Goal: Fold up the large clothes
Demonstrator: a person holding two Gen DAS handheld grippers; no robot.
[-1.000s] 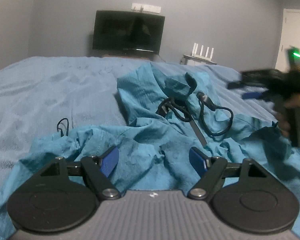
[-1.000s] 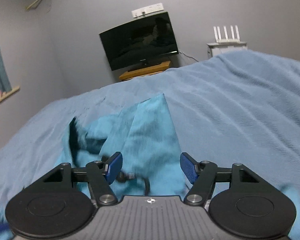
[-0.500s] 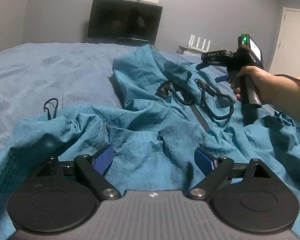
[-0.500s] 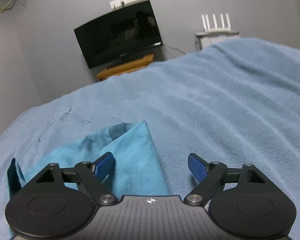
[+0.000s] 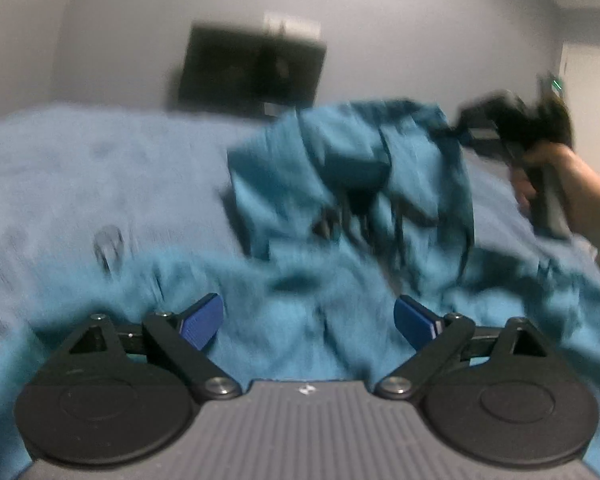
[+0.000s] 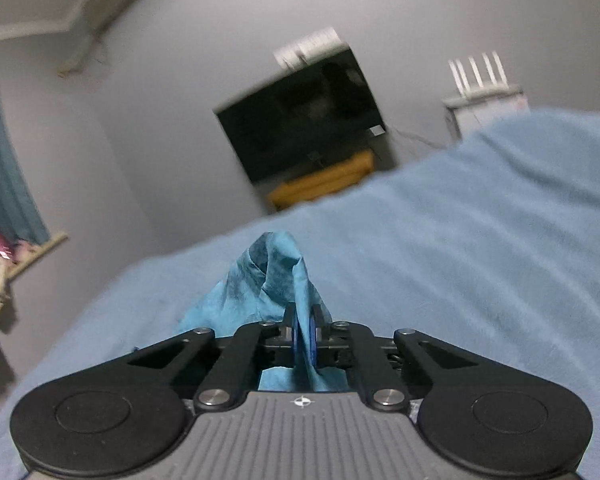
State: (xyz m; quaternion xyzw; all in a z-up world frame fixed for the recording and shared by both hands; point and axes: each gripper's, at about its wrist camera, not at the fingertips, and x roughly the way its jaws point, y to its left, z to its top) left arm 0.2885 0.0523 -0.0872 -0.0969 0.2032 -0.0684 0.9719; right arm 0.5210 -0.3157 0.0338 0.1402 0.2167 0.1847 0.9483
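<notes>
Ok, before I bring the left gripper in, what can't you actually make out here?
- Left wrist view: motion blur smears the teal garment; its dark cords and edges are unreadable.
- Same view: the right gripper is blurred, so its grip point is unclear.
- Right wrist view: its own body hides most of the garment.

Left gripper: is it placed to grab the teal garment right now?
Probably yes. The left gripper is open with the teal garment bunched directly ahead between its jaws and nothing in the way. The right gripper already pinches another part.
</notes>
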